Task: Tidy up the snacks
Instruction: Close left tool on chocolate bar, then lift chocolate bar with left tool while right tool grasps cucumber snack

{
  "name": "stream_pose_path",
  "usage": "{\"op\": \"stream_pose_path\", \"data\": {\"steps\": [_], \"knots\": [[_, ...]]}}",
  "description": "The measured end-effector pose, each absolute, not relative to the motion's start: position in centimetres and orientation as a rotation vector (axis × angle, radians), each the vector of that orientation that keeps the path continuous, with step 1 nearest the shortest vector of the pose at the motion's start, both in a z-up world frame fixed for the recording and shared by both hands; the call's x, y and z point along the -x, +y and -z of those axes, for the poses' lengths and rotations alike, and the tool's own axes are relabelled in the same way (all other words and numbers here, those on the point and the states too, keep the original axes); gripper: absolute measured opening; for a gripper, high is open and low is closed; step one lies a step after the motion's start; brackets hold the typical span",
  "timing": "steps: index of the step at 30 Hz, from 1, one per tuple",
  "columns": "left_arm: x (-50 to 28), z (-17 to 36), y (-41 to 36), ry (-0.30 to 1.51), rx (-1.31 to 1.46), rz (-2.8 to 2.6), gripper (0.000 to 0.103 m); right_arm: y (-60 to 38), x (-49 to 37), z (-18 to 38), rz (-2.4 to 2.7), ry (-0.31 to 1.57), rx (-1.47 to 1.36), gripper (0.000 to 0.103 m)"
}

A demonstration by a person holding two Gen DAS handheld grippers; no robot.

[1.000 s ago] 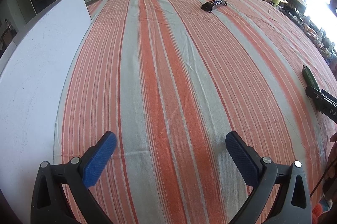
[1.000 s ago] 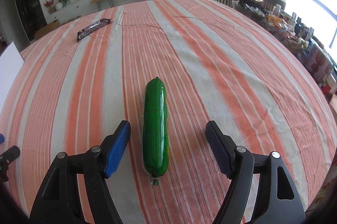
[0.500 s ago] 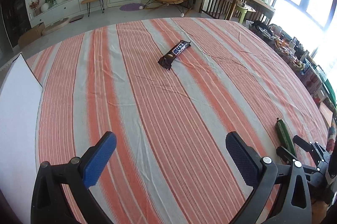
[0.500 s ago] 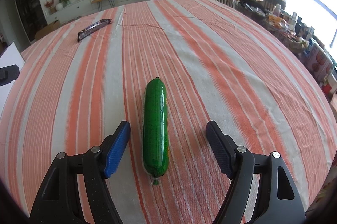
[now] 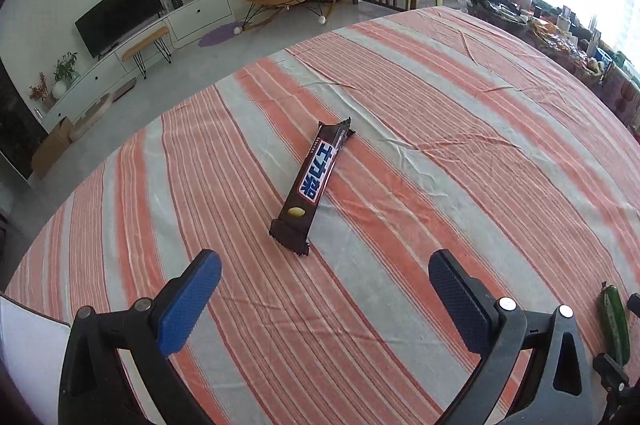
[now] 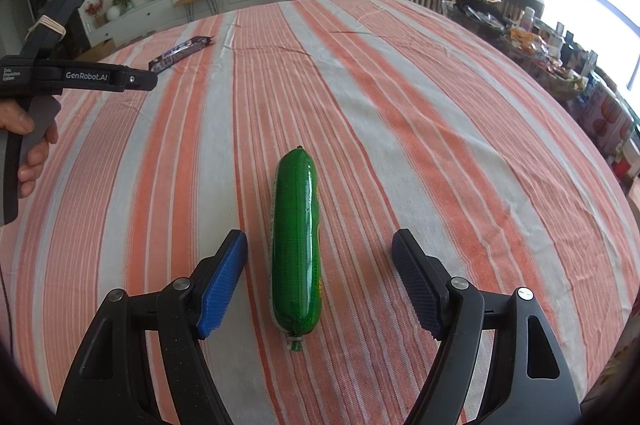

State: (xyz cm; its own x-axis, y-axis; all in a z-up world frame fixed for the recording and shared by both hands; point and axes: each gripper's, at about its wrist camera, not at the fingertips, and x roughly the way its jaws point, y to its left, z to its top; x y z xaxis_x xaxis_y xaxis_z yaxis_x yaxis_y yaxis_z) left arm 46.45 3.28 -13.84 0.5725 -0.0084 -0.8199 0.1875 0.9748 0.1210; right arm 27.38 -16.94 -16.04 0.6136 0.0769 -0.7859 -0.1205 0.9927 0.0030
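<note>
The bench [image 5: 460,129] is covered with a cloth striped in orange and grey. The left tool [image 5: 324,289] points down at the cloth with its jaws set wide and nothing between the blue pads [image 5: 188,305]. A chocolate bar [image 5: 312,187] in a dark brown wrapper lies flat on the cloth just beyond the tips of this tool, its long side running away from the camera and leaning slightly right. The right tool [image 6: 320,273] also stands wide apart. A green sausage [image 6: 296,237] in a shiny casing lies on the cloth between its two pads, closer to the left pad, touching neither; its knotted near end sits level with the pad bases. In the right wrist view the chocolate bar lies far off near the upper left of the bench, and the left tool, held by a hand [image 6: 30,145], appears at the left edge. In the left wrist view the green sausage shows at the lower right edge.
</note>
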Motion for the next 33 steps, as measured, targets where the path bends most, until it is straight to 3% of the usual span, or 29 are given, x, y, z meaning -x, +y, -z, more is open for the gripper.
{"op": "stream_pose_path", "data": {"steps": [6,8,10,11,12,18,30,32,33], "knots": [[-51.1,15.0,5.4,0.977,-0.066,0.060,0.102,-16.8,-27.4,16.0,-0.114,0.903,0.052,0.078],[-51.7,15.4,5.5,0.972,-0.067,0.059,0.093,-16.8,-27.4,16.1,-0.114,0.903,0.052,0.078],[-52.1,16.0,5.3,0.987,-0.082,0.063,0.050,-16.7,-27.4,16.1,-0.114,0.903,0.052,0.078],[-52.0,16.0,5.4,0.978,-0.045,0.101,0.040,-16.7,-27.4,16.1,-0.114,0.903,0.052,0.078],[-51.7,16.0,5.5,0.974,-0.027,0.102,0.018,-16.7,-27.5,16.1,-0.114,0.904,0.052,0.078],[-46.5,15.8,4.8,0.973,-0.027,0.082,0.018,-16.7,-27.5,16.1,-0.114,0.904,0.052,0.078],[-22.4,15.5,2.7,1.032,0.048,0.121,0.020,-16.6,-27.4,16.2,-0.108,0.904,0.056,0.078],[-21.2,15.5,2.3,1.002,0.028,0.103,0.031,-16.5,-27.4,16.2,-0.105,0.905,0.057,0.079],[-21.1,15.7,2.0,0.994,0.012,0.091,0.055,-16.7,-27.4,16.1,-0.101,0.906,0.057,0.080]]}}
